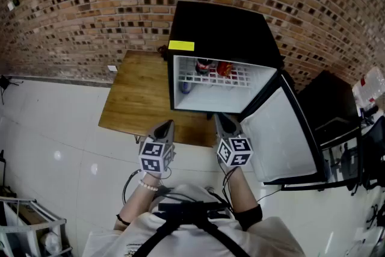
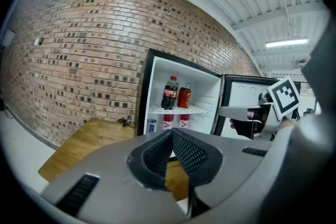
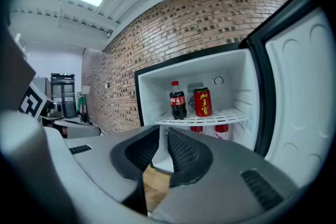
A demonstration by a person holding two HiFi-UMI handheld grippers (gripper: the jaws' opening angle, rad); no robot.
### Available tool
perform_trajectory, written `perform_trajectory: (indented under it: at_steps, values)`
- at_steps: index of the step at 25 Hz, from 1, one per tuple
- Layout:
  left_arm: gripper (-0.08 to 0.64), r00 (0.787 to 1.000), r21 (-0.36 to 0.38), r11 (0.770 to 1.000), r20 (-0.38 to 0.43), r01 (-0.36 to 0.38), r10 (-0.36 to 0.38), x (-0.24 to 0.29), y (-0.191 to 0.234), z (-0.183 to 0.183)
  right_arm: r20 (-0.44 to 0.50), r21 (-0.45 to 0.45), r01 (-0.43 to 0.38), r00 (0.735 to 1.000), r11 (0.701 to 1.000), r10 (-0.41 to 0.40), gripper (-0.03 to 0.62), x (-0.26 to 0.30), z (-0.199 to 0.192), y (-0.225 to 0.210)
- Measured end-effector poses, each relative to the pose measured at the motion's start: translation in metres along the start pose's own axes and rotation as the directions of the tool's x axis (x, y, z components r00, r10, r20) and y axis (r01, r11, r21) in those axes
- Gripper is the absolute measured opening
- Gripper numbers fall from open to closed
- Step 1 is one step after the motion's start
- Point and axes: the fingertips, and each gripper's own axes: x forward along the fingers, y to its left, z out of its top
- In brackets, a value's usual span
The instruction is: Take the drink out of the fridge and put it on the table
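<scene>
A black mini fridge [image 1: 222, 30] stands on a wooden table [image 1: 135, 96] with its door [image 1: 283, 135] swung open to the right. On its white wire shelf a cola bottle [image 1: 203, 66] [image 2: 169, 93] [image 3: 177, 100] stands upright beside a red can [image 1: 224, 68] [image 2: 184, 97] [image 3: 202, 102]. My left gripper [image 1: 168, 124] [image 2: 170, 134] hovers by the table's front edge, pads together, holding nothing. My right gripper [image 1: 221, 120] [image 3: 161, 136] points at the fridge opening from just in front. A narrow gap shows between its pads, and nothing is between them.
Below the shelf sit a blue-white can [image 2: 151, 126] and two red-capped bottles [image 2: 168, 120]. A brick wall runs behind. A black cabinet [image 1: 328, 105] stands to the right past the door. A wire rack [image 1: 30, 226] is at the lower left on the white floor.
</scene>
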Motion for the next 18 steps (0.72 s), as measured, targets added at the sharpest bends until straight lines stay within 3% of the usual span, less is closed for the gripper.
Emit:
perform_trajectory:
  at_steps: [1, 5, 12, 18]
  values:
    - [0.0, 1.0, 0.003, 1.0, 0.001, -0.002, 0.002, 0.0, 0.003, 0.001, 0.0, -0.008, -0.006, 1.0, 1.0, 0.006, 0.088, 0.009, 0.004, 0.001]
    - [0.0, 1.0, 0.014, 1.0, 0.006, -0.007, 0.007, -0.001, 0.013, 0.004, 0.001, -0.031, -0.02, 1.0, 0.999, 0.02, 0.216, 0.045, 0.02, 0.0]
    - [0.0, 1.0, 0.018, 1.0, 0.003, -0.01, 0.01, -0.002, 0.023, 0.008, 0.005, -0.071, -0.019, 1.0, 0.997, 0.019, 0.34, 0.108, 0.049, -0.008]
    - [0.0, 1.0, 0.016, 1.0, -0.007, -0.015, 0.015, -0.003, 0.035, 0.01, -0.02, -0.09, 0.007, 1.0, 0.996, -0.009, 0.373, 0.158, 0.063, -0.021]
